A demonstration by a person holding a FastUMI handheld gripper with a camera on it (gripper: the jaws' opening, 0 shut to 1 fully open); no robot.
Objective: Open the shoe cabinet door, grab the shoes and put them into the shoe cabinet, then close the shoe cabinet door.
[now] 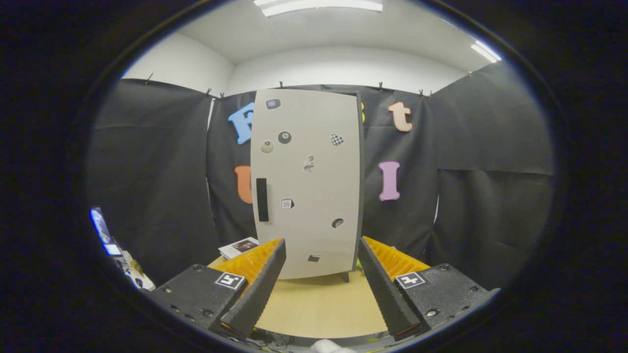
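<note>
my gripper [321, 274] is spread wide with nothing in it, shoe cabinet [306, 181] straight ahead on the table [319, 304] with its door shut, so any pull there should hook the dark handle [262, 199] squarely

No word or number sharp enough to read; only signs and stickers. On the tall off-white shoe cabinet door [306, 186]: a round black ball sticker [284, 138] with a pale spot at its middle (digit too small to tell); beside it a pale round sticker [267, 146]; a black-and-white chequered heart sticker [336, 139]; near the black handle a small white sticker [287, 203], print blurred. On the two black finger mounts of the gripper [322, 241], fingers spread wide with nothing between: a square black-and-white coded marker on the left [230, 281]; another on the right [410, 280].
</note>
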